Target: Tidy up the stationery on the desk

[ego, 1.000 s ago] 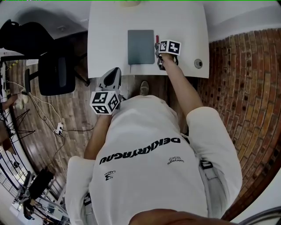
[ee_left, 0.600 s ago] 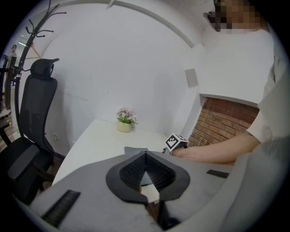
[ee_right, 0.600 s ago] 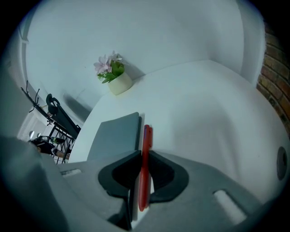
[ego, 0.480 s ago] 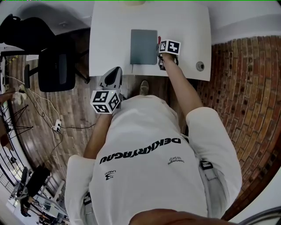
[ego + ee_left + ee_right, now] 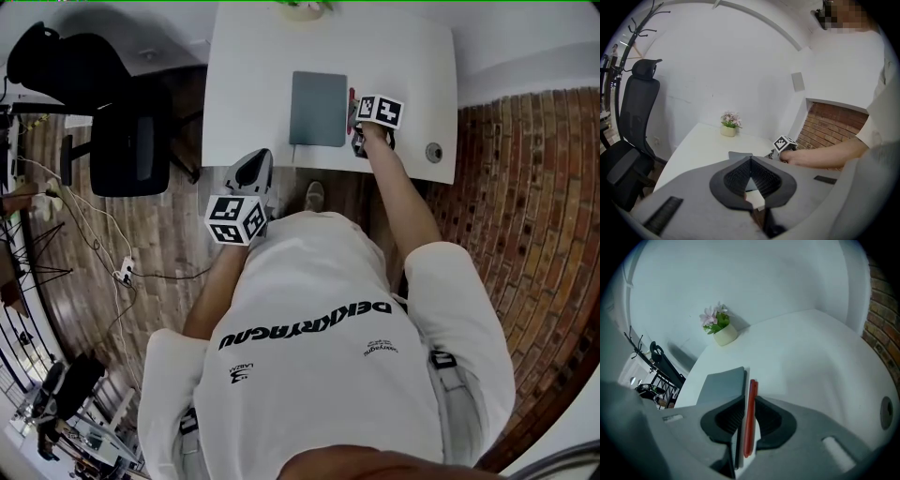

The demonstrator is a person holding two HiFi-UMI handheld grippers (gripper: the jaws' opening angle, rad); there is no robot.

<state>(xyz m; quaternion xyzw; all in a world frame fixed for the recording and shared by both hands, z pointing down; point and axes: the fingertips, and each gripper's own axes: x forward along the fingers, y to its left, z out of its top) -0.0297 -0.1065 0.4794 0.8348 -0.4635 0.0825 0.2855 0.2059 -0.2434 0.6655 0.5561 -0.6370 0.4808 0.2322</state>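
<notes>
A red pen [image 5: 751, 390] lies on the white desk [image 5: 811, 357], right beside the right edge of a grey notebook [image 5: 723, 387]. My right gripper [image 5: 749, 401] points down at the desk with the pen between its jaws. The jaws have just been opening and the pads do not press on the pen. In the head view the pen [image 5: 352, 97] shows just beyond the right gripper [image 5: 358, 120], next to the notebook [image 5: 319, 108]. My left gripper [image 5: 255, 156] hangs off the desk's near edge, shut and empty [image 5: 751, 161].
A small pot of pink flowers [image 5: 723, 333] stands at the desk's far edge. A round fitting [image 5: 432, 150] sits at the near right corner. A black office chair [image 5: 131, 145] stands left of the desk, and a brick wall is to the right.
The head view has shifted, so desk and grippers sit a little further right and lower. The right gripper stays over the pen beside the notebook. The left gripper has not moved.
</notes>
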